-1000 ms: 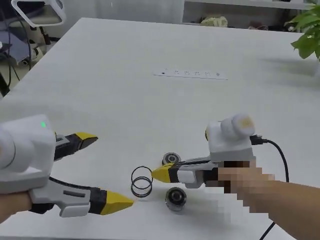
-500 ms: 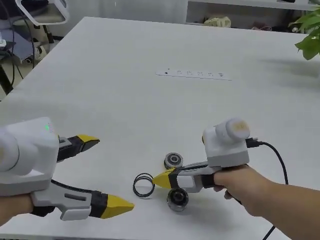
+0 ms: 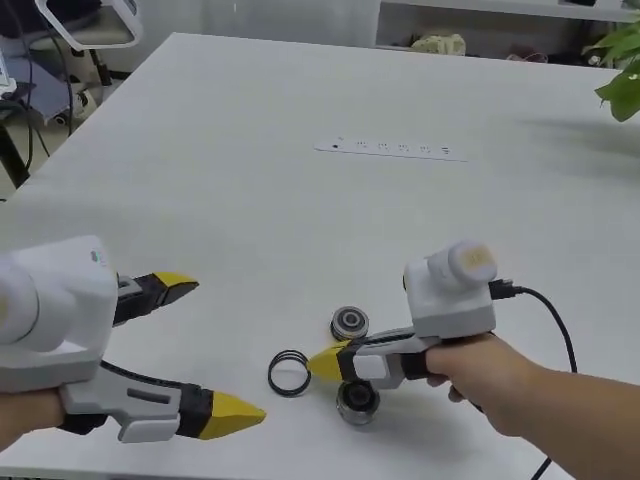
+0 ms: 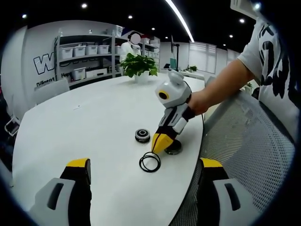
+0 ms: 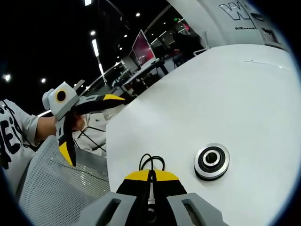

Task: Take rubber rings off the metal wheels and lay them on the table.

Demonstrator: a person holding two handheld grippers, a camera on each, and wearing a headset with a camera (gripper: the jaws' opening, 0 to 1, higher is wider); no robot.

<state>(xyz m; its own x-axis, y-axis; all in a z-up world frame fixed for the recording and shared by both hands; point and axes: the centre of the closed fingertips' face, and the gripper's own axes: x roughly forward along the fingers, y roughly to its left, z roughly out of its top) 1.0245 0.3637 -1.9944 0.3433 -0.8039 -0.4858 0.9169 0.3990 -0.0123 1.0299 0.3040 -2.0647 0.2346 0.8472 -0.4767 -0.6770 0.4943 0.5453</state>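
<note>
Since the white table point(image 3: 300, 200) looked smooth and had no visible lip along the person's edge, the main risk I judged was something sliding or rolling off that side. All the work lay close to that edge.

The left gripper point(image 3: 228, 347) hovered low beside the work with its jaws spread wide and nothing between them. A careless sweep inward from there could have pushed the loose parts about.

The right gripper point(image 3: 315, 362) had its yellow tips pressed together, pointing at the rubber rings point(image 3: 288, 372). Its body hung over the nearer metal wheel point(image 3: 357, 398), so a drop of the wrist could have knocked that wheel and set it rolling. The farther metal wheel point(image 3: 348, 322) lay flat just beyond, apart from the tips. Whether either wheel wore a ring I could not tell.

The rings, thin black loops overlapping one another, lay on the table touching or just short of the right tips. In the right gripper view a loop seemed to start right at the tips, and I could not tell whether a strand was nipped there. If one was, pulling away would probably have dragged or flicked the light rings.

As for containers, the tabletop alone held things: the rings and both wheels lay directly on it.
</note>
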